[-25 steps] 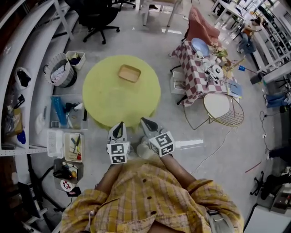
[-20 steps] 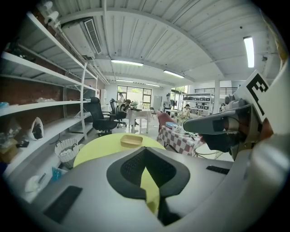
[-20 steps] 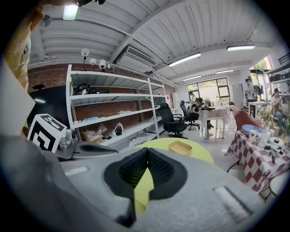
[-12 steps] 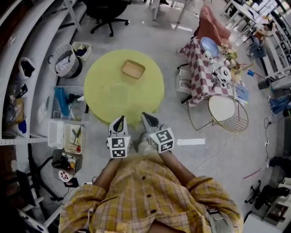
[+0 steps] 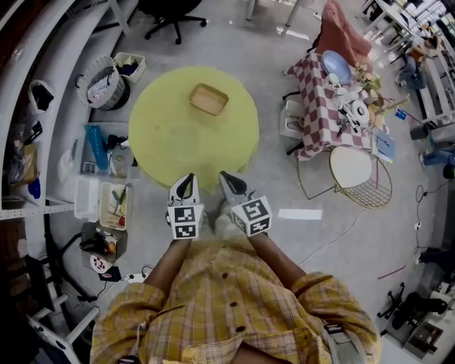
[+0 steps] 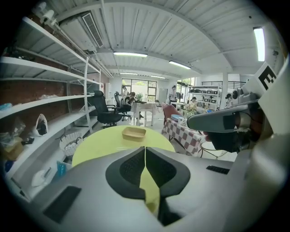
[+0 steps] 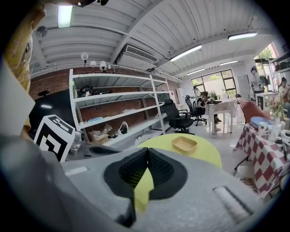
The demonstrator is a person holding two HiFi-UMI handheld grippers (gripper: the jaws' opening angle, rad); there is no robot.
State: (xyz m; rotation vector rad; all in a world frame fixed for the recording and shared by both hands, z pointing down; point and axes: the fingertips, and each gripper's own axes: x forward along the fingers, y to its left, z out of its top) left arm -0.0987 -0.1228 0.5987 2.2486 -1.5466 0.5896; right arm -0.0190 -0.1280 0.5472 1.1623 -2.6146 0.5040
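Observation:
A round yellow-green table (image 5: 170, 142) stands ahead of me, with a shallow tan tray (image 5: 209, 99) on its far half. Both grippers hover side by side just short of the table's near edge. My left gripper (image 5: 185, 188) is shut with nothing between its jaws, and so is my right gripper (image 5: 229, 182). In the left gripper view the left gripper (image 6: 145, 150) points at the table (image 6: 102, 142) and the tray (image 6: 134, 132). From the right gripper view, the right gripper (image 7: 147, 152) faces the tray (image 7: 184, 144) too.
A long shelf rack (image 5: 43, 92) runs along the left, with bins (image 5: 103, 160) and a basket (image 5: 99, 89) on the floor beside it. A checkered-cloth table (image 5: 323, 106) with dishes and a round wire side table (image 5: 352, 170) stand at the right. A black office chair (image 5: 174, 11) is beyond the yellow table.
The table and tray have shifted up in the head view and grown larger in both gripper views, so I have come slightly closer. Both grippers stay shut.

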